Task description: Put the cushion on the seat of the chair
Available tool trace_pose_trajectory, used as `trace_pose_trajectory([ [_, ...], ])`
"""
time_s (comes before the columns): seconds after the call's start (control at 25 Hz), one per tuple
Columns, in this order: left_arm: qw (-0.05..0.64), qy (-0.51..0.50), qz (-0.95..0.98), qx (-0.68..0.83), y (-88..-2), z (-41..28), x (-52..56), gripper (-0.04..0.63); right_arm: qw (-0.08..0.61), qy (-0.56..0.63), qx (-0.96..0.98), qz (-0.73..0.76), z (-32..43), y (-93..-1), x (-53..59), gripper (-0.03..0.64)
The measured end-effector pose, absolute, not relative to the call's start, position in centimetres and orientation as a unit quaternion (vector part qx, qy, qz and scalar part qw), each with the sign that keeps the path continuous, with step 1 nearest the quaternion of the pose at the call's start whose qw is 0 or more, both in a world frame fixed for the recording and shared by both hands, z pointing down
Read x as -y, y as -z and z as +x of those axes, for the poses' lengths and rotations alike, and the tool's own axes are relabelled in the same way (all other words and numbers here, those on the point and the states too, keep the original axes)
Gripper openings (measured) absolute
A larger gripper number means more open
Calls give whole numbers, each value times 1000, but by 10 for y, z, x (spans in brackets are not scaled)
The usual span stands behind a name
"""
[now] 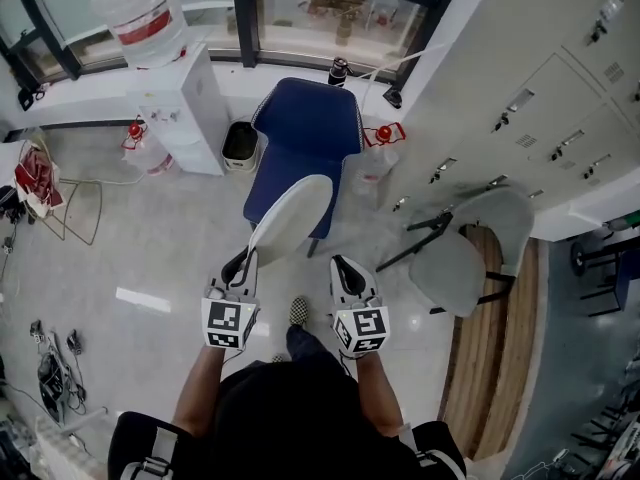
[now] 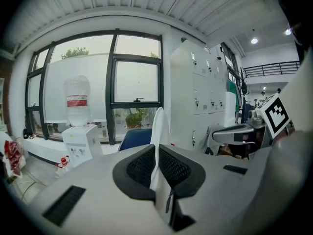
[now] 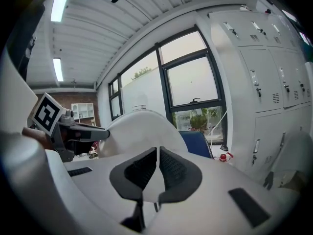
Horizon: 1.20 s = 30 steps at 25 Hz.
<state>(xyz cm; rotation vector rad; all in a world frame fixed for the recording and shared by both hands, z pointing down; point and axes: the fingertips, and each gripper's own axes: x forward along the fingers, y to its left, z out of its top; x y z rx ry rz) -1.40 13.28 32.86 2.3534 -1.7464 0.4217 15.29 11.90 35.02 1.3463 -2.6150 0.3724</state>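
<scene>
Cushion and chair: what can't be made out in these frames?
- Blue chair seat: in the head view the cushion covers much of it; in both gripper views the gripper bodies cut it off.
- Right gripper hold: the head view doesn't show the cushion reaching its jaws; only the right gripper view shows it pinched there.
- Left gripper jaws in the head view: too small to read.

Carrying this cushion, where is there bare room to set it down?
The blue chair's seat looks bare. Open floor lies between it and the cables at left. Crowded: bin beside the water dispenser, grey chair beside the lockers.
</scene>
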Motion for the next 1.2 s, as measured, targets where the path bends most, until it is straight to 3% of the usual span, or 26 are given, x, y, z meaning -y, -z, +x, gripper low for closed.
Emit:
trace_pose_trajectory([
  [1.2, 174, -208, 812, 516, -482, 52, 13, 32, 123, -216, 833, 494, 223, -479, -16, 41],
])
